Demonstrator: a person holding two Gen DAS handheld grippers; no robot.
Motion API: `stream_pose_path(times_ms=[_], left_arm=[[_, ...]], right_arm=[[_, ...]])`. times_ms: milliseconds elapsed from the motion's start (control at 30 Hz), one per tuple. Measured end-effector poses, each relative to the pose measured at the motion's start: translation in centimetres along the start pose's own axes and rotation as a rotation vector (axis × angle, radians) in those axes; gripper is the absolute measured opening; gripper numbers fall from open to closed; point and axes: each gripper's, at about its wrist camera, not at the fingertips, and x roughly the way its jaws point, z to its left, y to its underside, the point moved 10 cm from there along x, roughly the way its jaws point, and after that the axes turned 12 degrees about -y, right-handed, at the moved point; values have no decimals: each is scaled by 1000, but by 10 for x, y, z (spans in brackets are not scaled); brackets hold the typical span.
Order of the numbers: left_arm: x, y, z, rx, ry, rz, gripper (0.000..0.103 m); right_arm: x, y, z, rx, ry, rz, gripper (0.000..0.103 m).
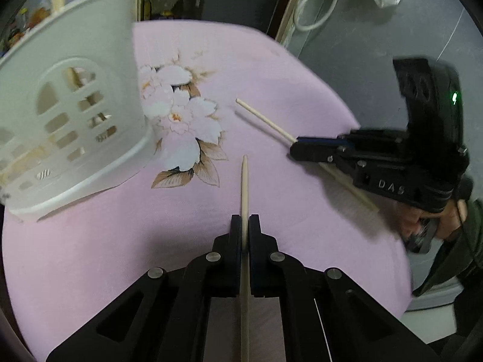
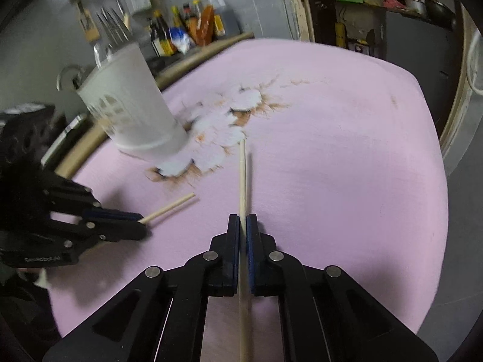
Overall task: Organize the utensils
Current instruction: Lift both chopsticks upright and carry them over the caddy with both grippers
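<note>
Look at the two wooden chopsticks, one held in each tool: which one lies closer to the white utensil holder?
The chopstick in the left tool: this chopstick sits nearer the white utensil holder. The right tool's chopstick lies farther out across the pink cloth.

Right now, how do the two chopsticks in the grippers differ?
The left gripper clamps its chopstick with only a short length poking past the fingertips; the right gripper leaves a longer length of its chopstick ahead. The left one's forward tip looks tapered; the right one's looks blunt. Both are pale wood, pinched over the pink cloth near the white holder.
</note>
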Motion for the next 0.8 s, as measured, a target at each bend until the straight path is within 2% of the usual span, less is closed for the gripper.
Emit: stream_pose_path(times_ms=[133, 233, 300, 533, 600, 800], left_arm=[[-28, 1, 15, -39, -9, -141, 2], [-62, -11, 22, -79, -39, -327, 2], [-78, -20, 30, -99, -60, -422, 2], [-141, -56, 52, -193, -121, -727, 2], [-152, -67, 57, -212, -129, -776, 2], [-170, -101, 114, -294, -107, -878, 2]], right_arm=[[-22, -10, 19, -55, 25, -150, 3], [-42, -26, 43, -106, 8, -304, 3], [-55, -38, 61, -154, -6, -408, 3], [-75, -82, 108, -259, -49, -620, 3], [-77, -96, 122, -282, -67, -666, 3], [-84, -140, 149, -310, -145, -813, 3]])
